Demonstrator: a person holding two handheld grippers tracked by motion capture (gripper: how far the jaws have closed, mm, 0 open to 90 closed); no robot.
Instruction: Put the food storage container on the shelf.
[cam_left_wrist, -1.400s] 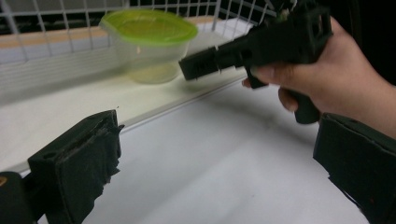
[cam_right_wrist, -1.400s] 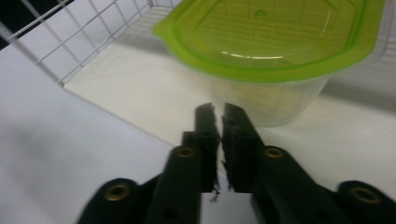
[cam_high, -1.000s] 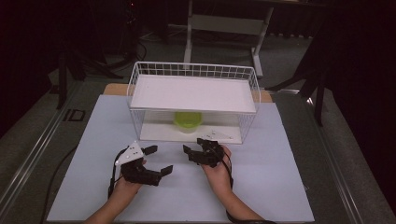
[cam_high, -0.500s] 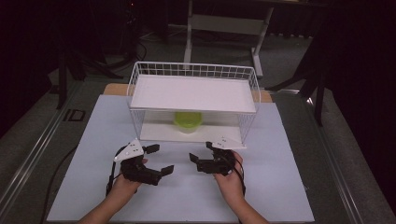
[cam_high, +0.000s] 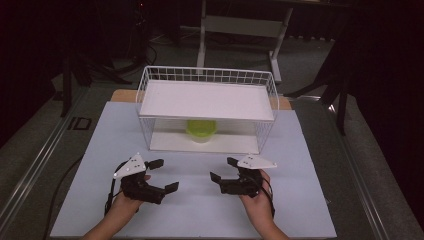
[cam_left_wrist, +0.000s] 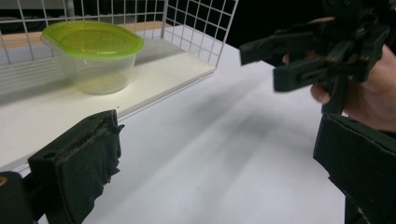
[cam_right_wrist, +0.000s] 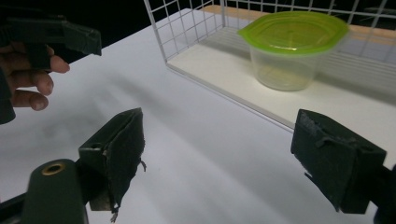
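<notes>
My right gripper has slid back from the wire rack toward the frame's bottom, level with my left gripper. Both gape wide, empty. The green-lidded container sits mid-frame on the rack's lower shelf, unreached.

From above, I see the tub only partly; the upper shelf of the wire rack covers its far half. My forearms are cut off by the near edge. In the left gripper view, the right gripper runs past the top edge.
</notes>
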